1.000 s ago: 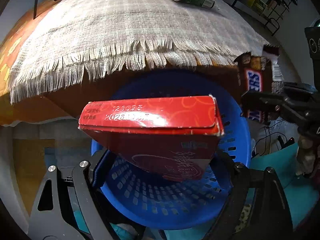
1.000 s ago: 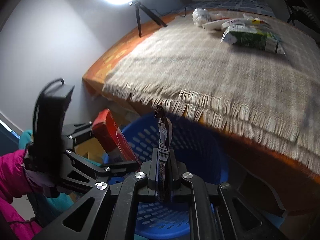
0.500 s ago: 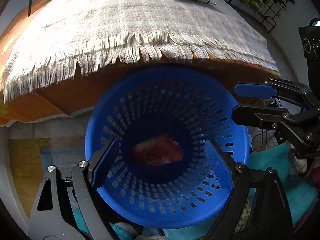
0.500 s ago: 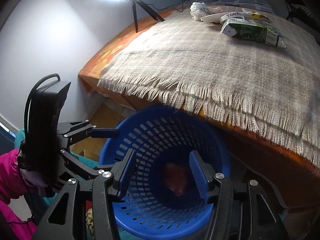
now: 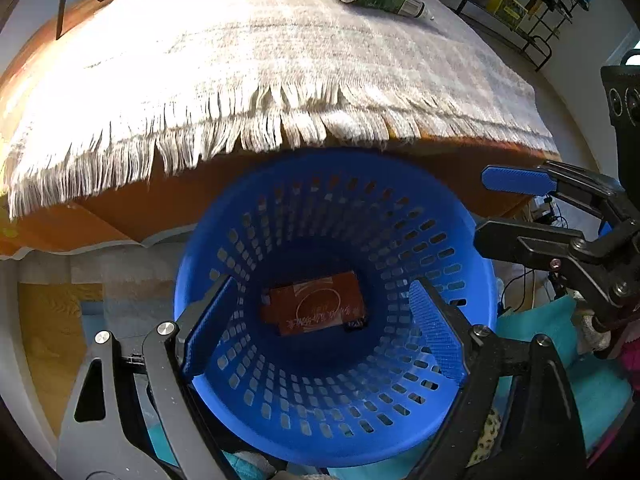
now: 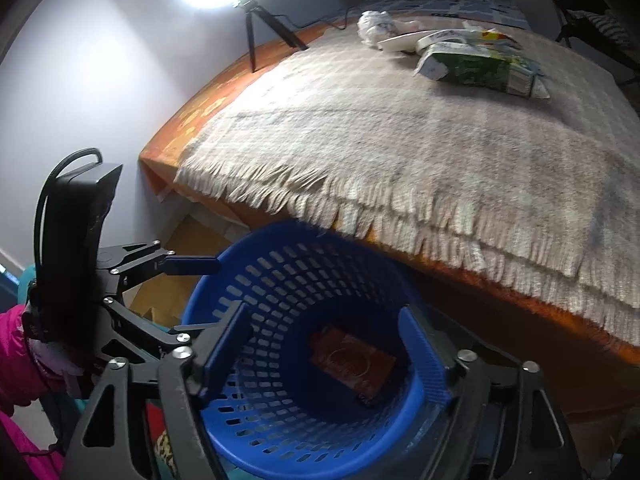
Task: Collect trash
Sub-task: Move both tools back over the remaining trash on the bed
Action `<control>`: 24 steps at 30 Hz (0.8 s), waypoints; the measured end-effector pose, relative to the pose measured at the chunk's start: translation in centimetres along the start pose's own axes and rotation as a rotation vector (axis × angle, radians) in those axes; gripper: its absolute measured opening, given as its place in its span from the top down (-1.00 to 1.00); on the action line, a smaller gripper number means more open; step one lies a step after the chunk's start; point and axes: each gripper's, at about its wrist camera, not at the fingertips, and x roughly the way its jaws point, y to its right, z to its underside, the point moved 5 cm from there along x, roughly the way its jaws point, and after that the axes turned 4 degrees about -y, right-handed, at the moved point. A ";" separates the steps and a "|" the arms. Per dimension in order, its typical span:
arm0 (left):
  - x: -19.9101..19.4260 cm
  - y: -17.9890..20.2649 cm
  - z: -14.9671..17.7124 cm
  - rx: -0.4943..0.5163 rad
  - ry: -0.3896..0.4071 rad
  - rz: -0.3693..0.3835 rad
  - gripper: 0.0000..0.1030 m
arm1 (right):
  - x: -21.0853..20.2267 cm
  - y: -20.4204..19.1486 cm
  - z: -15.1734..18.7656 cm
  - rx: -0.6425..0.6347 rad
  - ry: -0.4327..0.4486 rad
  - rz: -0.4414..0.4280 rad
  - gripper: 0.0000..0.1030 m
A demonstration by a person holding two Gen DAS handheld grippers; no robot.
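Both the left gripper [image 5: 324,324] and the right gripper [image 6: 324,356] hung wide open and empty over the blue perforated plastic basket [image 5: 400,436], placed below the bed's fringed edge to catch trash, where the flat red cardboard box [image 5: 316,308] lay.

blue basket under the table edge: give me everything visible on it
The blue basket is round, looks like moulded plastic, and tapers toward its base; rows of small rectangular slots perforate the walls. It stands upright, mouth open, just below the fringed cloth that overhangs the table edge. At the bottom lies a flat red box with a small dark wrapper beside it. The left gripper and right gripper are both open and empty above the mouth; neither visibly touches the rim.
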 end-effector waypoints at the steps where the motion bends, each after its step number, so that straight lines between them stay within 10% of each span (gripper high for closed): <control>1: 0.0 0.0 -0.1 -0.001 0.001 -0.001 -0.74 | -0.1 0.2 -0.1 0.005 0.003 0.006 -0.61; 24: -4.1 -1.9 -10.6 -0.030 0.119 -0.001 -0.74 | -4.9 6.8 -7.9 0.152 0.155 0.104 -0.79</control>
